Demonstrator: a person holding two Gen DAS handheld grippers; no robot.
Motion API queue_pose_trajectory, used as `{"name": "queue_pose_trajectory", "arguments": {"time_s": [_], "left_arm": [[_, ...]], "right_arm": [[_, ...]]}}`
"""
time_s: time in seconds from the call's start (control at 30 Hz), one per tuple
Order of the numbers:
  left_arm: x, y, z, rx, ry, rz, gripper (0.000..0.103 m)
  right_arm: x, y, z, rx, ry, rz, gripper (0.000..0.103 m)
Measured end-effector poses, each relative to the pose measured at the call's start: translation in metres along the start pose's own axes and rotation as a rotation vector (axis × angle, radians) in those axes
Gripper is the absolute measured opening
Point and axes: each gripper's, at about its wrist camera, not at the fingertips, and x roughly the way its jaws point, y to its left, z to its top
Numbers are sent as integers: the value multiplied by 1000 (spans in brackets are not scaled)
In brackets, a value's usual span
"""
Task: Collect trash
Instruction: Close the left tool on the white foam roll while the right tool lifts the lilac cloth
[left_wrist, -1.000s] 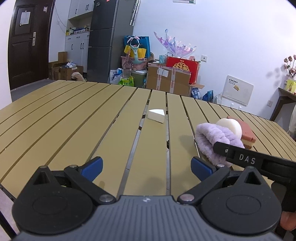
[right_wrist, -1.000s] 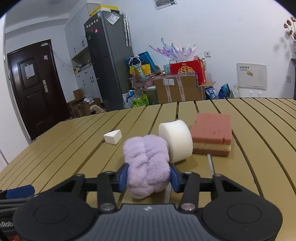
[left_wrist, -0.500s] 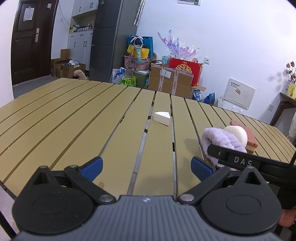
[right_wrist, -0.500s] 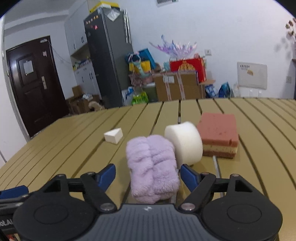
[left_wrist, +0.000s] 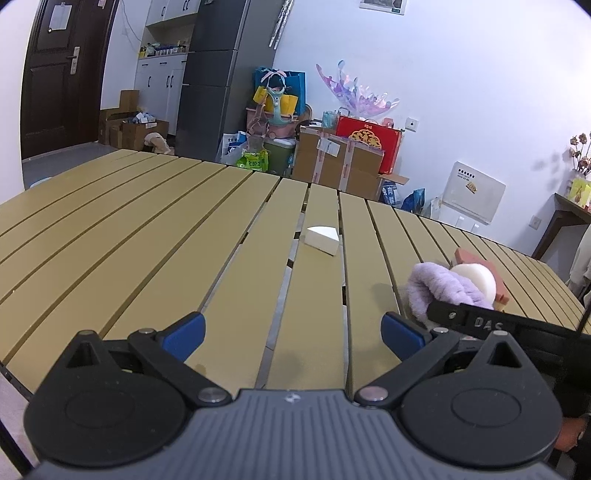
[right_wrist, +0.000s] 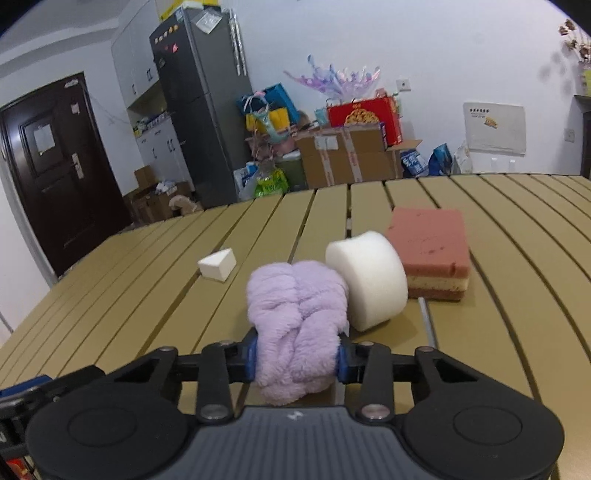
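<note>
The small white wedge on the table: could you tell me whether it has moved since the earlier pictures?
No. In the right wrist view the white wedge lies on the same slats of the table, left of the purple fluffy thing, which the right gripper has just closed on.

Both wrist views sit low over the slatted table (left_wrist: 110, 240), tilted slightly down toward the far cluttered wall, the left one beside the right, sharing the purple fluff (right_wrist: 299, 317), white wedge (left_wrist: 323, 240), white puck (right_wrist: 369, 277) and layered sponge (right_wrist: 432, 251).

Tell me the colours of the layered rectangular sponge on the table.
The layered rectangular sponge is pink on top, cream in the middle, brown below; the right wrist view shows it best.
</note>
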Motion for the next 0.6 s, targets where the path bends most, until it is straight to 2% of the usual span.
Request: {"name": "queue_pose_trajectory", "arguments": {"time_s": [0.3,0.6], "left_arm": [[-4,-10,-3,29,8,-14,103],[-2,-51,-2,71,24,-47,103]], "right_arm": [[-40,-19,3,54,-149,1,31],[-67,-71,16,143,-265,13,31]]}}
